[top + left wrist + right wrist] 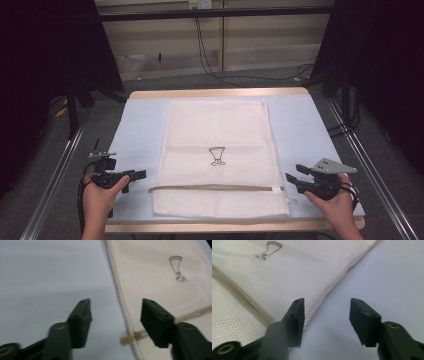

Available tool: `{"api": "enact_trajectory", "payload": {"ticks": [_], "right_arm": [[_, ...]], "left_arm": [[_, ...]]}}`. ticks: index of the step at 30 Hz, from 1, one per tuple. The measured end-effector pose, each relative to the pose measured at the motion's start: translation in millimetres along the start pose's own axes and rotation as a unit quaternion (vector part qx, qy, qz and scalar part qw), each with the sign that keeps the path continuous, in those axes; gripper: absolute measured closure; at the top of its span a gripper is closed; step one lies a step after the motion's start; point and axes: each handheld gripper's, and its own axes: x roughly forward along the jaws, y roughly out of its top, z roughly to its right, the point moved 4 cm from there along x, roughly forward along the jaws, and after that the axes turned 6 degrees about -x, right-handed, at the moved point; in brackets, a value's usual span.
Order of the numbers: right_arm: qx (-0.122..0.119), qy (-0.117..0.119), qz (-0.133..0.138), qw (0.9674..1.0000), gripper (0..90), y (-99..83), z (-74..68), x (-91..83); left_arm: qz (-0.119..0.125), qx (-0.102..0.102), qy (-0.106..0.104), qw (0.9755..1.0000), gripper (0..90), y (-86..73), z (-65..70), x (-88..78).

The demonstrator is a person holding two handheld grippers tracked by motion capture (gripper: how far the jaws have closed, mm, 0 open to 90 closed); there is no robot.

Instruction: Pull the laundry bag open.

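A cream mesh bag (217, 130) lies flat on the light blue table cover (300, 125), with a small black drawing (217, 156) at its middle and a zipper (215, 188) across its near part. My left gripper (134, 179) sits just left of the zipper's left end, open and holding nothing. In the left gripper view the left gripper (116, 302) frames the bag's edge (120, 290) and the zipper's tan end (127, 339). My right gripper (294, 172) stands open just right of the bag. In the right gripper view the right gripper (327, 301) spans the bag's side edge (332, 287).
Metal rails (60, 165) run along both sides of the table. Black cables (205, 55) hang by the back wall beyond the far wooden edge (215, 93). Dark curtains (45, 45) close off the left and right.
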Motion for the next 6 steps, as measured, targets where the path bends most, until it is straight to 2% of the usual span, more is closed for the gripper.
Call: {"api": "enact_trajectory", "payload": {"ticks": [1, 3, 4, 5, 6], "right_arm": [[-0.001, -0.004, 0.001, 1.0, 38.1, -0.5, 1.5, 0.3], [0.002, -0.01, -0.008, 0.9999, 33.0, -2.3, 3.9, 1.3], [0.003, -0.014, -0.01, 0.9998, 30.6, -2.8, 5.0, 1.9], [0.002, -0.016, -0.009, 0.9998, 29.9, -3.1, 5.6, 2.3], [0.0, -0.015, -0.01, 0.9998, 28.2, -3.4, 6.0, 2.6]], "left_arm": [[0.002, 0.002, 0.005, 1.0, 28.2, 0.1, -0.8, 1.3], [-0.002, 0.022, 0.018, 0.9996, 25.8, -0.2, -3.4, 3.1], [0.006, 0.019, 0.021, 0.9996, 23.3, 0.2, -2.9, 5.0], [0.0, 0.038, 0.025, 0.999, 21.4, 0.6, -5.2, 4.8], [0.001, 0.041, 0.031, 0.9987, 21.1, 0.8, -5.7, 5.6]]}}
